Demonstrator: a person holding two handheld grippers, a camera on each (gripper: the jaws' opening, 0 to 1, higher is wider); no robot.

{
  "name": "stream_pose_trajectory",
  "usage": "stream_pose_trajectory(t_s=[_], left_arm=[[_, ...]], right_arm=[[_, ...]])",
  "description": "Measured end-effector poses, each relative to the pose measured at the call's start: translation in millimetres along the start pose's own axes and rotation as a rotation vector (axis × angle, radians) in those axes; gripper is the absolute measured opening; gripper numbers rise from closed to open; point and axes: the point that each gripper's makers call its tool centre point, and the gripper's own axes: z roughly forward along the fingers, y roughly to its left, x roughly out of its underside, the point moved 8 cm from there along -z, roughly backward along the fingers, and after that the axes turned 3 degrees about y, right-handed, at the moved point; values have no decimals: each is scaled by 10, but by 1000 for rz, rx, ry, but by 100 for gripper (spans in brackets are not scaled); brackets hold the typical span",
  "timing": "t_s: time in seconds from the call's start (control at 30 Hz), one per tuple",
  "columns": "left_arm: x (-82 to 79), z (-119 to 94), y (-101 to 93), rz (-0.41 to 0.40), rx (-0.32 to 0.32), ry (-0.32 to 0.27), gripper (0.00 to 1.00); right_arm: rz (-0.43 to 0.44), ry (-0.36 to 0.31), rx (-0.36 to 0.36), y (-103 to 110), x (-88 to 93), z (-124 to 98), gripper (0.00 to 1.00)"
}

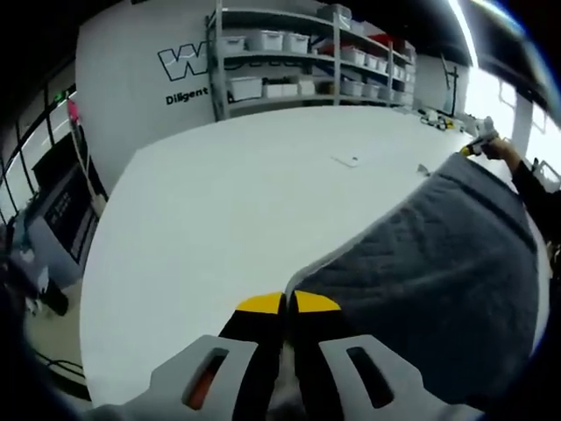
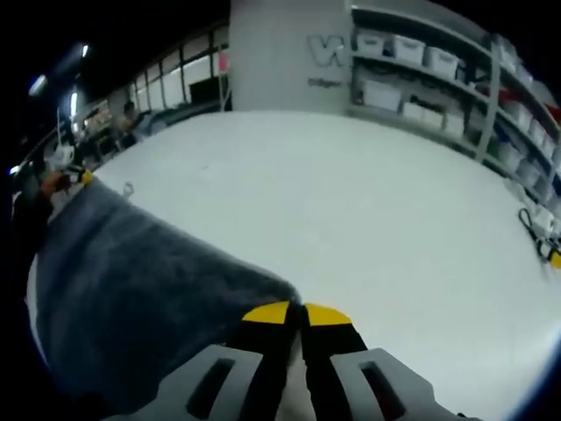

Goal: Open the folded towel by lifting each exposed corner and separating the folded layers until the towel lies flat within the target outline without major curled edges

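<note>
Both tongs — left tongs (image 1: 287, 303), right tongs (image 2: 296, 314) — clenched on corners of the grey towel (image 1: 438, 263); soft, limp, sagging between; hold corners only.

In the left gripper view the towel (image 1: 438, 263) spreads toward 3 o'clock from the left gripper (image 1: 288, 303), over the table (image 1: 228, 210) — shelves (image 1: 298, 61) stand beyond at 12. In the right gripper view it spreads toward 9 from the right gripper (image 2: 296, 313).
</note>
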Motion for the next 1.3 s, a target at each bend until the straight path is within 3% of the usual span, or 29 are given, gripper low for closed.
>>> stream_pose_trajectory(t_s=[0.33,0.47,0.77,1.0,1.3], left_arm=[[-17,88,73,56,-25,-12,2],[-29,111,91,65,-34,-19,2],[-164,262,192,103,-78,-41,2],[-202,327,244,102,-83,-40,2],[-177,352,284,95,-96,-50,2]], right_arm=[[7,-27,5,-99,-35,85,0],[-7,-34,18,-3,-19,77,0],[0,-47,34,-69,-52,106,0],[5,-60,41,-202,-103,163,0],[-20,-81,69,-176,-147,231,0]])
